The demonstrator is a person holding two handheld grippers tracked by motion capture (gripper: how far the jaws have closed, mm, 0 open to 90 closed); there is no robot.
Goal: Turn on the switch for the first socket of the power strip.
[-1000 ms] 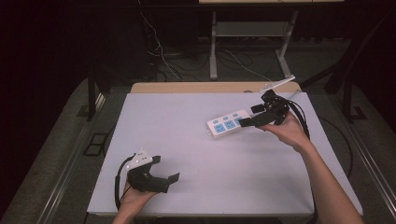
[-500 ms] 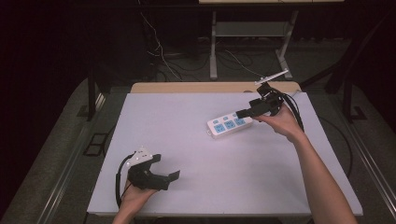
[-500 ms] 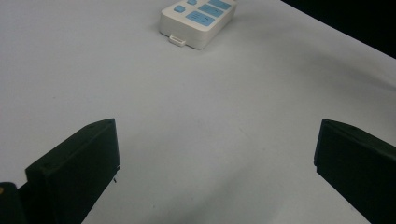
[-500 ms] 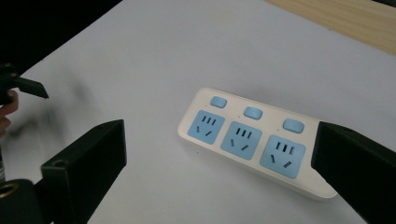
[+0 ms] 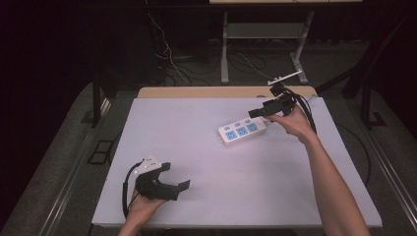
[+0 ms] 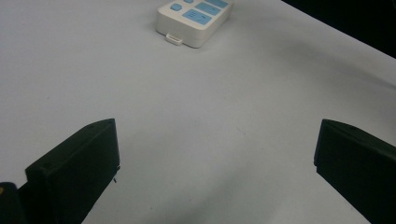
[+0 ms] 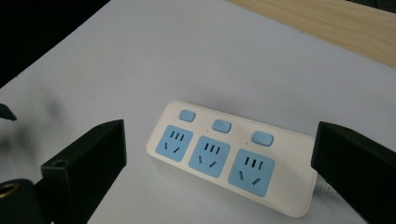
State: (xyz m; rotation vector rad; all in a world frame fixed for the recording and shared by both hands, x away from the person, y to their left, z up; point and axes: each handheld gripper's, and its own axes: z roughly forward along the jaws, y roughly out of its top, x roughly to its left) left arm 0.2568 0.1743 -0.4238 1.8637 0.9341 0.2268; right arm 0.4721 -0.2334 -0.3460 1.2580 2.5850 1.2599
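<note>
We hover our right gripper [image 5: 259,113], jaws spread wide, just above the far end of the power strip [image 5: 242,131] lying flat on the table's far right, while our left gripper [image 5: 178,189], equally open, rests idle near us.

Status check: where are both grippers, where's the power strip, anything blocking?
Right gripper open, above power strip, not touching. Left gripper open, low near front edge. Table bare between them.

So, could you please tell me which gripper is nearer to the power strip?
The right. The right gripper hovers open at the power strip's far right end; the left gripper sits open near the table's front left corner, well apart from it.
</note>
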